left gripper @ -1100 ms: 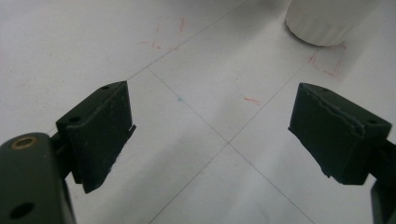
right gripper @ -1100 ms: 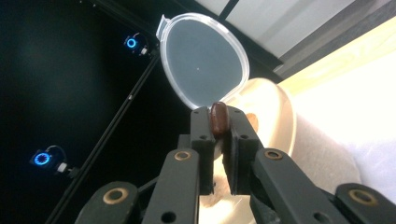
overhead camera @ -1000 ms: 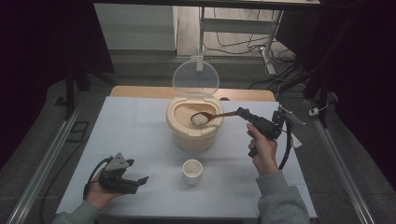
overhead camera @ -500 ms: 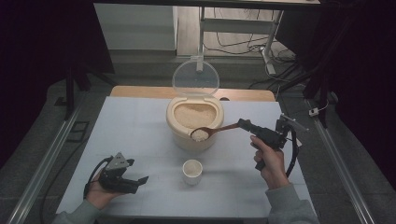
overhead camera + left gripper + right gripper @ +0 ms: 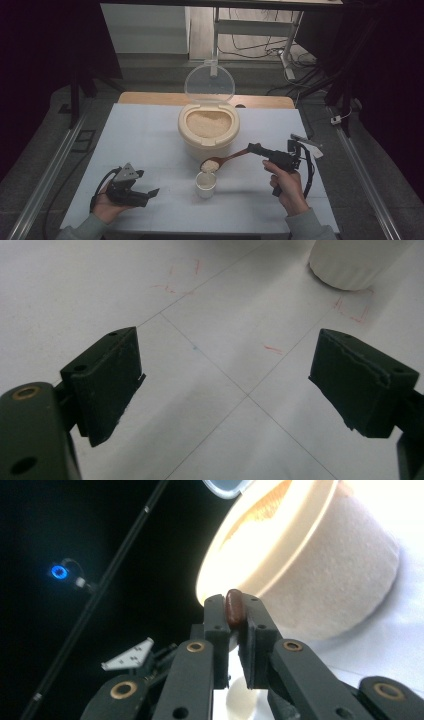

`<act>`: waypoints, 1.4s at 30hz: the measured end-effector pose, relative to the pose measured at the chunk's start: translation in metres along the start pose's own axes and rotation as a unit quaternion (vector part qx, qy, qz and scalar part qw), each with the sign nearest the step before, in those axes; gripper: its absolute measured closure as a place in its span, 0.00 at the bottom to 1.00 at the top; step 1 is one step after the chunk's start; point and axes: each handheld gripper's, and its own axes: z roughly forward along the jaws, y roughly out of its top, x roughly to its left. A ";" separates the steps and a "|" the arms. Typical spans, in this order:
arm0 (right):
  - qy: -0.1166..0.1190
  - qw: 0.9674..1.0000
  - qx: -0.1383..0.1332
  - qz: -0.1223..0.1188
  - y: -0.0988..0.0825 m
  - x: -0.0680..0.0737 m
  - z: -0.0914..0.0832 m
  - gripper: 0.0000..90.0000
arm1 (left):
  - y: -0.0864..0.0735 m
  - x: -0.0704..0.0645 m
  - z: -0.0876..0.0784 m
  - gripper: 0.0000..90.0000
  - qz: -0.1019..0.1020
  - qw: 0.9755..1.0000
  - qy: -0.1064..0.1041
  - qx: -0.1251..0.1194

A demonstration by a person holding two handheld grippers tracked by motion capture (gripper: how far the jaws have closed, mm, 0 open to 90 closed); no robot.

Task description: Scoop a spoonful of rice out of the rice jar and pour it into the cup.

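Since half a second ago, carried from the beige rice container [image 5: 208,131] to just above the small white cup [image 5: 206,184]: wooden spoon [image 5: 224,160] heaped with rice, handle clamped in the right gripper [image 5: 256,149]. Left gripper [image 5: 151,191] resting on the table [image 5: 140,140], spread wide, holding nothing. Faint red marks beside it, unreadable. Cup cut off at the frame's top in the left gripper view.

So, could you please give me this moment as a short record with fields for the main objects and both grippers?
Container: beige rice bin, clear lid raised open, filled with rice
Spoon: brown wooden spoon, bowl loaded with rice, just above the cup
Cup: small white cup, upright on the table in front of the bin
Right gripper: right gripper, jaws shut on the spoon handle
Left gripper: left gripper, jaws wide apart, holding nothing, low over the white table
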 end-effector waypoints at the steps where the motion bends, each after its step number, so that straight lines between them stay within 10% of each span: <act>1: -0.004 1.000 0.005 -0.005 -0.001 -0.001 0.001 0.93 | 0.000 0.000 0.000 0.15 0.000 1.000 0.000 0.001; 21: -0.025 0.993 0.021 -0.115 -0.009 0.007 0.012 0.93 | -0.001 0.000 0.001 0.15 0.002 1.000 0.001 0.002; 34: -0.015 0.973 0.005 -0.229 -0.016 0.022 0.007 0.93 | -0.001 0.000 0.002 0.15 0.004 1.000 0.001 0.003; 42: -0.013 0.972 -0.002 -0.236 -0.017 0.022 0.006 0.93 | -0.001 0.000 0.001 0.15 0.003 1.000 0.002 0.002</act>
